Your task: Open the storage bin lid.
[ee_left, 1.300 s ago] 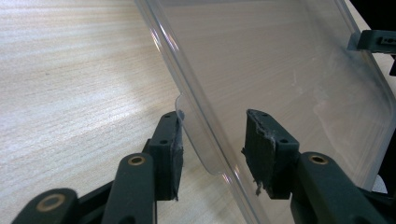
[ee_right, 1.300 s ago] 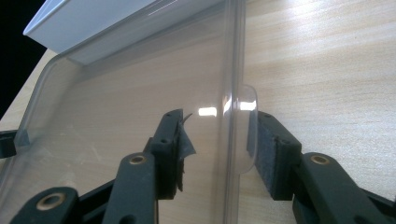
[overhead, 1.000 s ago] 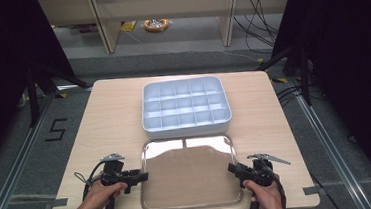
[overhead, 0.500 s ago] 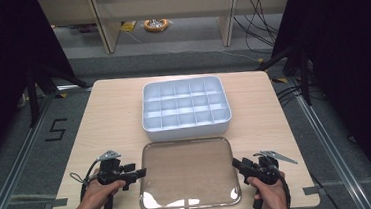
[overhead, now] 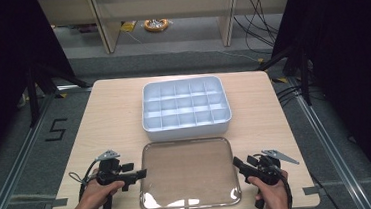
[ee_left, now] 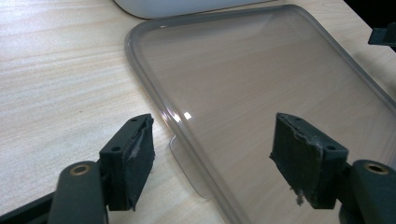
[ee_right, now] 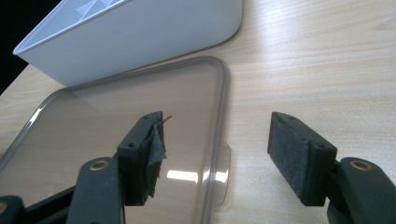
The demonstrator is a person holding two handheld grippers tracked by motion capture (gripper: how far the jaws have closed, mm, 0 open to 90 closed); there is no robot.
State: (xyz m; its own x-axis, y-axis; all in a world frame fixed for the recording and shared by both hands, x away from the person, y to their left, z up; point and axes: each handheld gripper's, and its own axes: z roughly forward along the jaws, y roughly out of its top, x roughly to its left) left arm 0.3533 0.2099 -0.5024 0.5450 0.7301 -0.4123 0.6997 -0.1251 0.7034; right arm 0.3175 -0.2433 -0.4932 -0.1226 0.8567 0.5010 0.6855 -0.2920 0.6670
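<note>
Left gripper (overhead: 141, 174): lower left of the high view, held level in the person's hand and aimed at the lid's left edge. Its jaws have just been opening and stand spread, one on each side of the lid's small tab, pads clear of it.
Right gripper (overhead: 237, 161): lower right of the high view, aimed at the lid's right edge. Its jaws too have just been opening; they stand spread astride the right tab, touching nothing.
Clear lid (overhead: 189, 172): lies flat on the table at lower centre, between the two grippers and just in front of the box, apart from it. Judged released: it rests by its own weight.
Lid tabs: left tab (ee_left: 187, 163), right tab (ee_right: 223, 175); each sits between a pair of jaws, the likely grip points for a two-handed lift.
Compartment box (overhead: 186, 108): white, open-topped, at the centre of the high view, all cells looking empty.
Table (overhead: 109, 115): light wood, bearing everything.
Count: two grippers, one lid, two tabs, one box; cells in a grid five across, three deep, fifteen.
</note>
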